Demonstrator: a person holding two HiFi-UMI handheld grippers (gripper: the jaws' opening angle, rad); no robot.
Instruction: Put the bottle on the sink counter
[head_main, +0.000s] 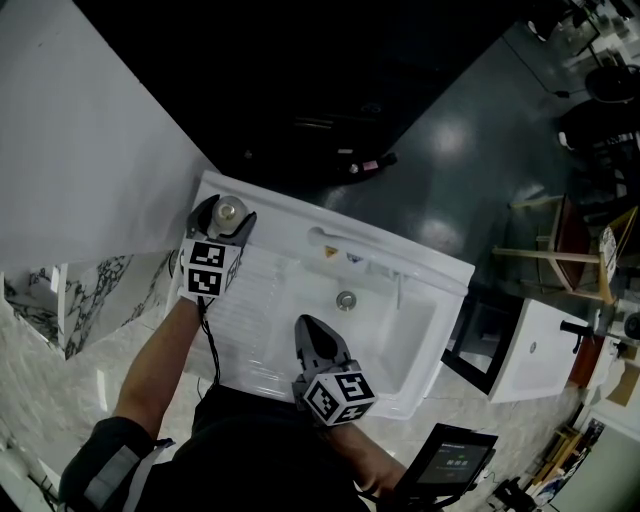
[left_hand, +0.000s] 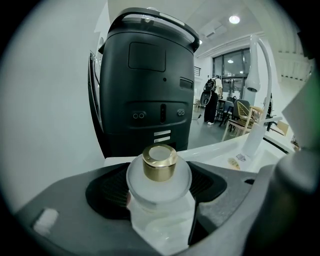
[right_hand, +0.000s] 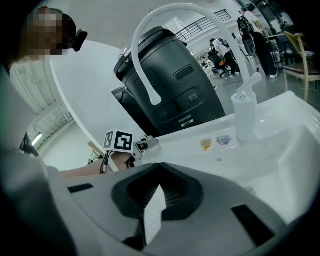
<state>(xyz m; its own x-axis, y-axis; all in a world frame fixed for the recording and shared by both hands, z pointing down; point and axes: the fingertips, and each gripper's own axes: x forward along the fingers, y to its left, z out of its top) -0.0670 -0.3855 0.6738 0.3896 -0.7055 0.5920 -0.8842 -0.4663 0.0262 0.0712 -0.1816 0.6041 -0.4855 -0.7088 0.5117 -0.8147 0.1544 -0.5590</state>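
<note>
Just at the far left corner of the sink (head_main: 432, 263), beside the white wall (head_main: 90, 150), the left gripper (head_main: 225, 222) has its jaws closed on the bottle (left_hand: 161, 205), one pad pressed to each side of the frosted body. The left gripper view shows the bottle upright between them, its gold cap (left_hand: 159, 162) standing clear above the pads and facing the camera. From above, the bottle sits over the flat counter corner, well apart from the drain (head_main: 346, 299). No view shows its base, so I cannot tell whether it touches the counter or hangs just off it. Behind the bottle stands a tall black machine (left_hand: 145, 75), close against the back rim of the sink. The right gripper (head_main: 308, 328) hovers over the basin near its front edge, pointing toward the back. Its jaws are drawn almost together, with only a thin white sliver showing between the ribbed pads, and they grip nothing. In the right gripper view a white arched faucet (right_hand: 154, 95) rises from the back rim, and a white dispenser (right_hand: 245, 117) stands on that rim to its right. That same view catches the left gripper and the person's forearm at the far corner.
</note>
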